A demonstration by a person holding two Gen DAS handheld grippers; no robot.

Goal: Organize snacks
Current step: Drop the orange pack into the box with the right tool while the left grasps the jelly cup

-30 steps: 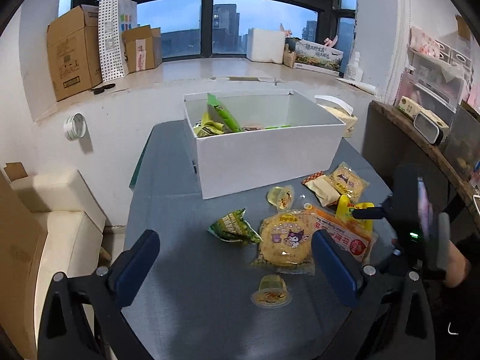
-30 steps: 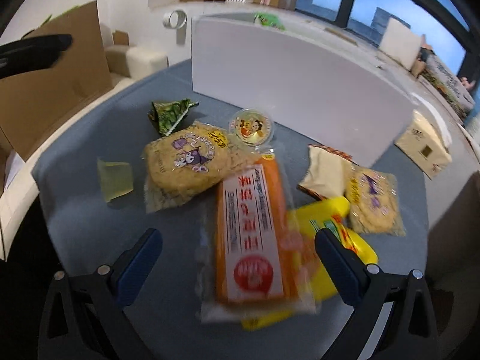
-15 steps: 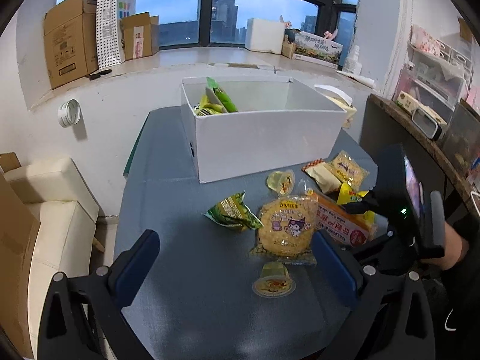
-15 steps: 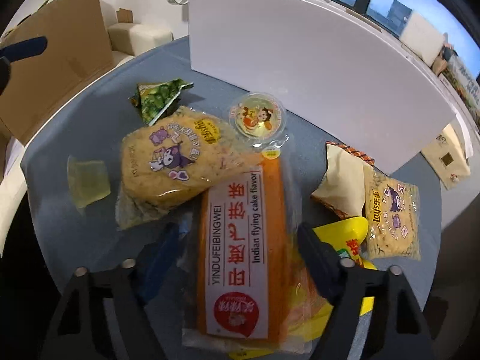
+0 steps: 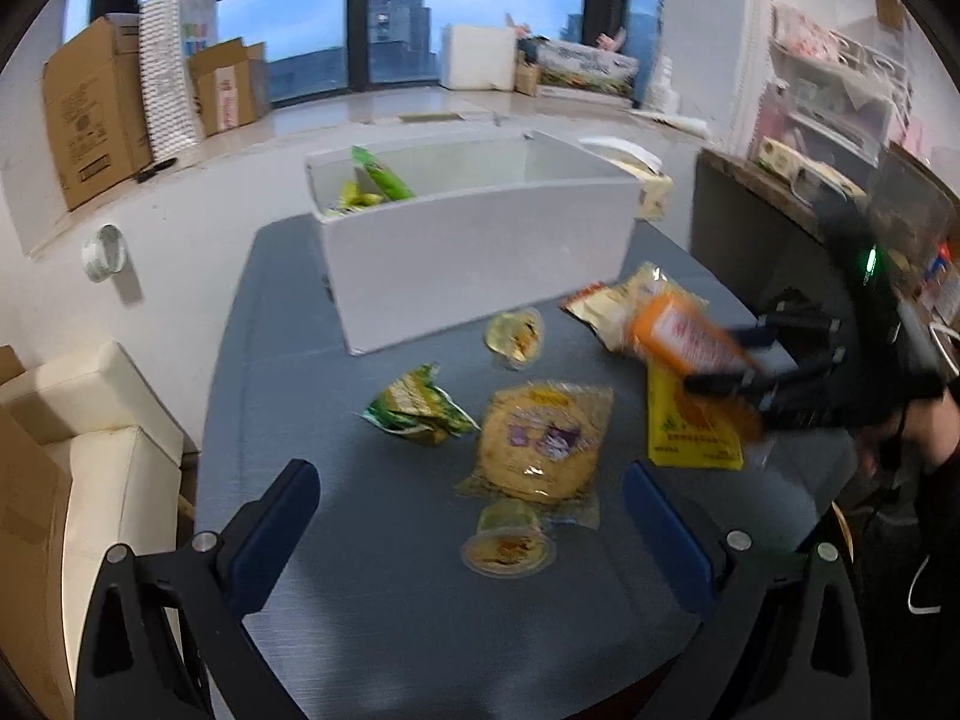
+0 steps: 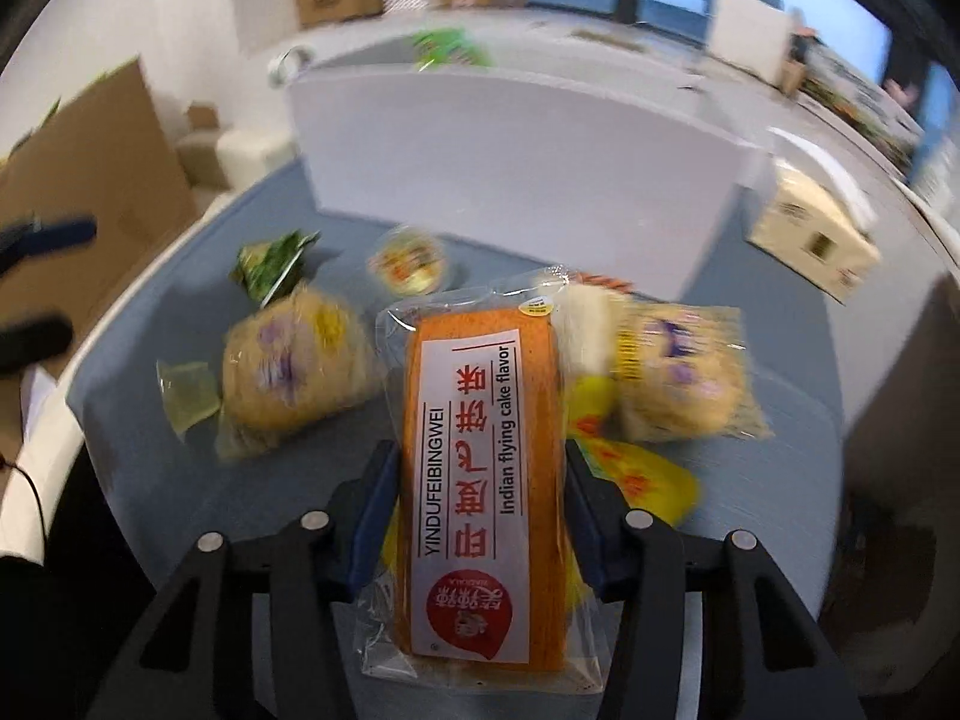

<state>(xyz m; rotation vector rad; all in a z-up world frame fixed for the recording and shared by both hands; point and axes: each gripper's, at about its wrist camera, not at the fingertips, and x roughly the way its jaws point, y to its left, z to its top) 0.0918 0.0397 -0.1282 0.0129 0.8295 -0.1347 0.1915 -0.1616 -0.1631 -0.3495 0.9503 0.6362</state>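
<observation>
The right gripper point(image 6: 480, 516) is closing on an orange cake packet point(image 6: 483, 480), its blue pads pressed against the packet's long sides. The left wrist view shows this packet point(image 5: 690, 342) lifted off the grey counter point(image 5: 360, 600), tilted, above a yellow bag point(image 5: 690, 438). The left gripper point(image 5: 474, 534) hangs over the near part of the counter with its jaws wide apart and nothing between them.

Just beyond it lies a jelly cup point(image 5: 507, 543) on its side, touching a round cracker pack point(image 5: 540, 438) with a purple cartoon print. To the left of that sits a crumpled green packet point(image 5: 414, 408). Farther on, a second jelly cup point(image 5: 516, 330) lies near the front wall of a white box point(image 5: 480, 252). A tan wrapper point(image 5: 606, 312) and a second cracker pack point(image 6: 678, 378) lie to the right, behind the lifted packet.

The white box stands open at the far end of the counter, with green snack packets point(image 5: 378, 186) leaning in its left corner. Behind it, cardboard boxes point(image 5: 90, 120) stand on a window sill.
</observation>
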